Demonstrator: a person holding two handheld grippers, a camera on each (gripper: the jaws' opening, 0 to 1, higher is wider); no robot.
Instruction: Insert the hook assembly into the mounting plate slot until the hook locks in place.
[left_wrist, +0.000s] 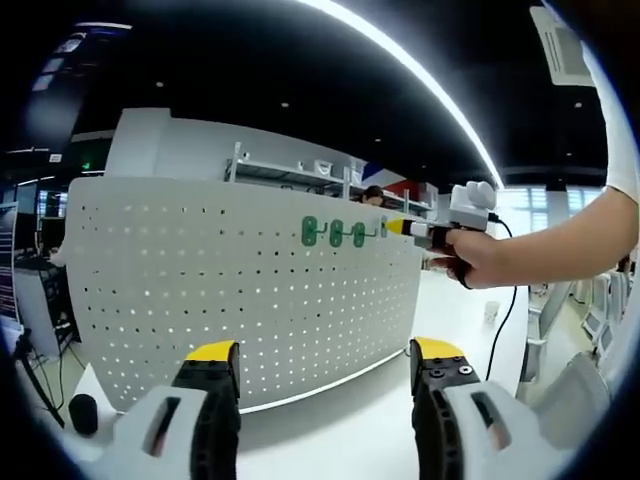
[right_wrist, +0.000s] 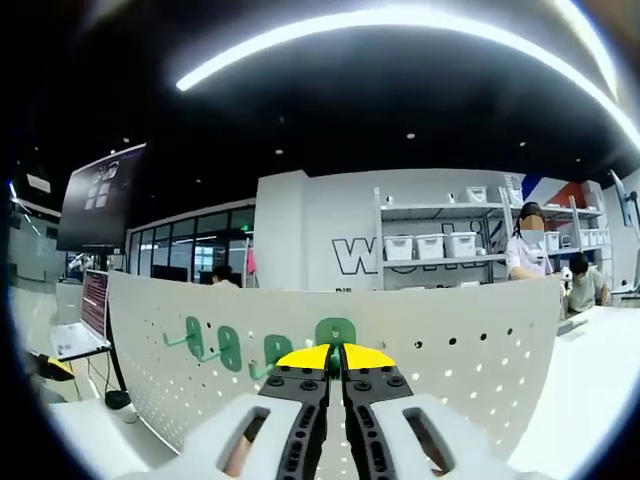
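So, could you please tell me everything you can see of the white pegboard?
The white pegboard stands upright on a white table, a thin, curved-looking panel pierced by regular rows of small holes. Several green hooks hang in a row near its top edge. The right gripper is at that row, its jaws closed on a green hook.

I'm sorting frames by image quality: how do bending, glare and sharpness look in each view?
Left gripper view: the white perforated pegboard bulges from fisheye distortion, and the ceiling light strip is overexposed. Right gripper view: the pegboard's top edge arcs, the green plastic hooks are sharp, and the right claw is slightly soft.
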